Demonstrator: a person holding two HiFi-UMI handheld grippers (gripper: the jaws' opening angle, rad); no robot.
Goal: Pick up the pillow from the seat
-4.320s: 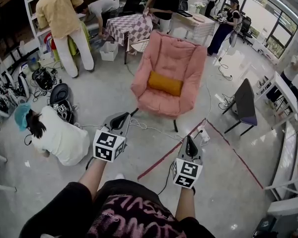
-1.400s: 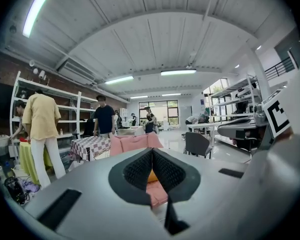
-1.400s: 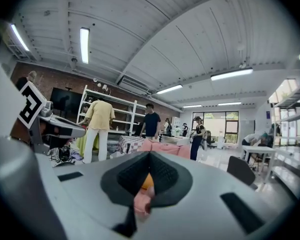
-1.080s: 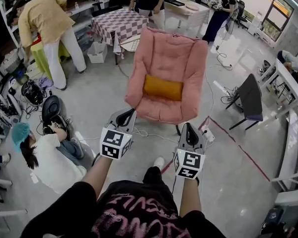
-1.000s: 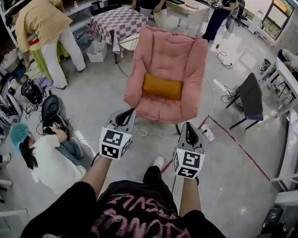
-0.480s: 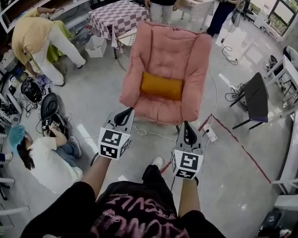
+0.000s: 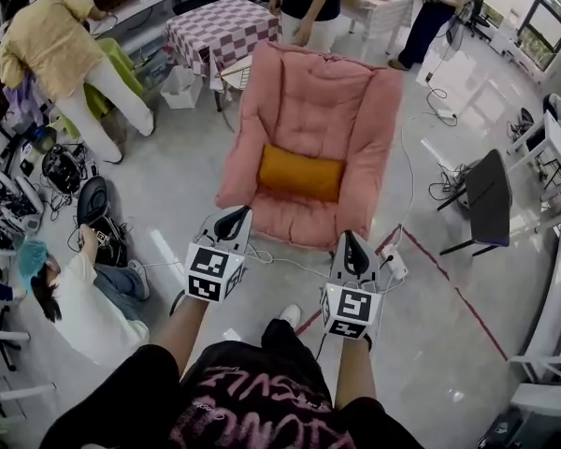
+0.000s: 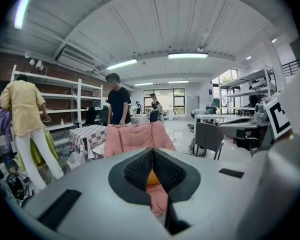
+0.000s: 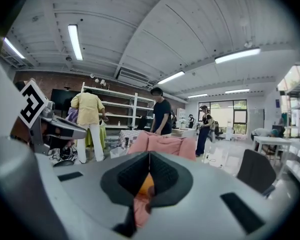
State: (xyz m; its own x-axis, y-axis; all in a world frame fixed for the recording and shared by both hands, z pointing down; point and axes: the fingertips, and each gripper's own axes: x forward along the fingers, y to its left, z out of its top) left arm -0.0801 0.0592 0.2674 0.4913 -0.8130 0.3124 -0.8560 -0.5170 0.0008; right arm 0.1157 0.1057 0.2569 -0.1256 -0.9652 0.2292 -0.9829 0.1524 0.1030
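An orange pillow (image 7: 300, 172) lies across the seat of a pink padded armchair (image 7: 318, 92) in the head view, ahead of me. My left gripper (image 7: 235, 215) hangs just short of the chair's front left edge, jaws shut and empty. The right gripper (image 7: 351, 240) hovers by the front right edge, also shut with nothing in it. In the left gripper view a sliver of the pillow (image 8: 151, 178) shows past the closed jaws, with the chair back (image 8: 132, 139) above. The right gripper view shows the pillow (image 9: 144, 186) the same way.
A checkered table (image 7: 213, 36) and a standing person (image 7: 309, 3) are behind the chair. A person in yellow (image 7: 65, 54) bends at the left; another (image 7: 84, 297) crouches near my left. A dark chair (image 7: 489, 199) stands right. Cables and a power strip (image 7: 395, 265) lie on the floor.
I have walked closer to the armchair; it now fills more of the view and sits just beyond both grippers. Both grippers stay shut.
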